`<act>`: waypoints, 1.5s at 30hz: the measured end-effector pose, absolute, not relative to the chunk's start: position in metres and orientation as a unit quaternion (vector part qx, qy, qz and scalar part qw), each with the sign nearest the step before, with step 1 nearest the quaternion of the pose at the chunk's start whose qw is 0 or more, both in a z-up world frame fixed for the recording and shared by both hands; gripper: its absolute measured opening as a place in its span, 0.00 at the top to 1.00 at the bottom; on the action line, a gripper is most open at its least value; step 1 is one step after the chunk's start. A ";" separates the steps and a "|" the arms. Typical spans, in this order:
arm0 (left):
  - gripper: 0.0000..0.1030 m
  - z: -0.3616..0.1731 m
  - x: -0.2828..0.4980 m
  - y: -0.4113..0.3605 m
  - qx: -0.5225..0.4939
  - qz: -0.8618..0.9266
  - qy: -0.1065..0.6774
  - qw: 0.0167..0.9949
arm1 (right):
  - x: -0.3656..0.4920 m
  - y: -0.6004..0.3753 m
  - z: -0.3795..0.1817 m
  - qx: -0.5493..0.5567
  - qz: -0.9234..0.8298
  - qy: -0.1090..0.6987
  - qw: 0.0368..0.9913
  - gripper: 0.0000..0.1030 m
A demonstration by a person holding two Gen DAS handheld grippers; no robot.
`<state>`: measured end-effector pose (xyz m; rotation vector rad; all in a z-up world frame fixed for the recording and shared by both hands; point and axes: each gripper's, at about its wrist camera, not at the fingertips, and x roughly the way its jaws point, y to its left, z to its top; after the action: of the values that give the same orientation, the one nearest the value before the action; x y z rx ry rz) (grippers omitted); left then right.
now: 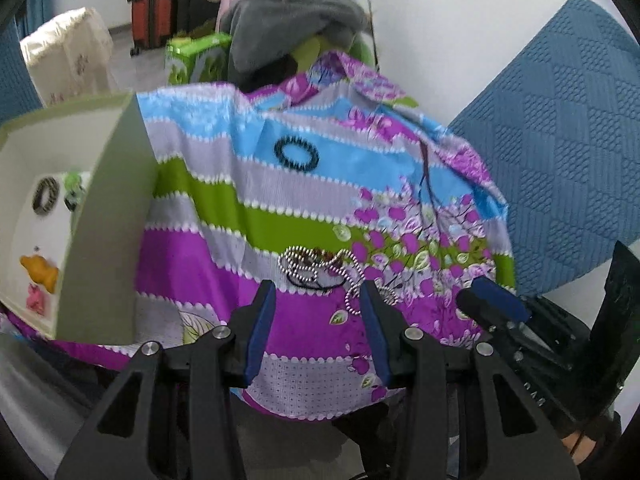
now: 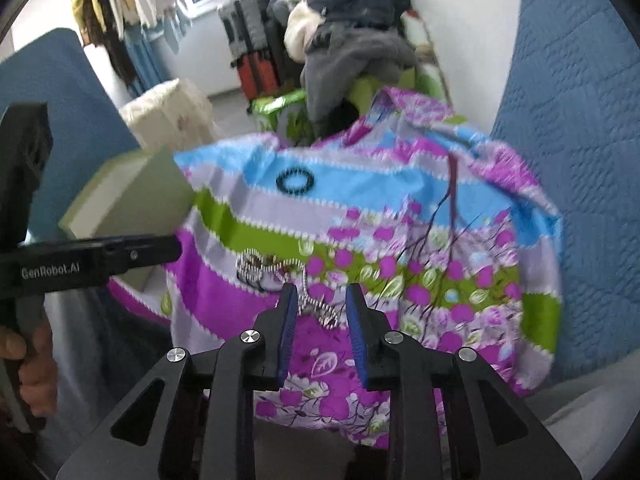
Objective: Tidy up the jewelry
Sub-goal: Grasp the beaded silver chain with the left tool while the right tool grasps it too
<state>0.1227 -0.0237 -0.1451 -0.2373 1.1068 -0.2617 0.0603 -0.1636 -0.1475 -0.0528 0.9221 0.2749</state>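
step: pick up bead-chain necklace (image 2: 280, 276) off floral cloth (image 2: 400, 208) | right claw (image 2: 322, 302) released, straddling a chain loop | left claw (image 1: 318, 300) released, empty | tip: pinch bunched strands, lift slowly toward tray (image 1: 108, 216)

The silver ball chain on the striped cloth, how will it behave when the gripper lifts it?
The ball chain lies in loose tangled loops, so it will probably hang limp and swing. Its small shiny beads look slippery and may slide through the pads. A dark cord is mixed in and might come up too.
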 end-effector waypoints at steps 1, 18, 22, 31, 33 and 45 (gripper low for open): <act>0.57 -0.149 0.125 -0.024 -0.116 -0.123 0.527 0.833 | 0.063 -0.163 -0.154 -0.028 0.133 0.450 0.882 0.78; 0.74 -0.219 0.162 -0.030 -0.143 -0.110 0.589 0.788 | 0.103 -0.148 -0.209 -0.036 0.159 0.513 0.843 0.78; 0.79 -0.221 0.166 -0.033 -0.129 -0.107 0.590 0.790 | 0.107 -0.146 -0.213 -0.031 0.162 0.518 0.839 0.78; 0.99 -0.224 0.170 -0.038 -0.096 -0.104 0.586 0.798 | 0.115 -0.143 -0.220 -0.036 0.163 0.523 0.836 0.75; 0.99 -0.223 0.169 -0.037 -0.098 -0.106 0.586 0.798 | 0.116 -0.142 -0.222 -0.040 0.163 0.525 0.834 0.72; 1.00 -0.214 0.152 -0.011 -0.143 -0.110 0.580 0.794 | 0.111 -0.110 -0.228 -0.120 0.203 0.502 0.832 0.63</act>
<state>0.1525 -0.0115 -0.2135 -0.3080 1.2465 -0.2355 0.1106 -0.1100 -0.2276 -0.2550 1.0634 0.4299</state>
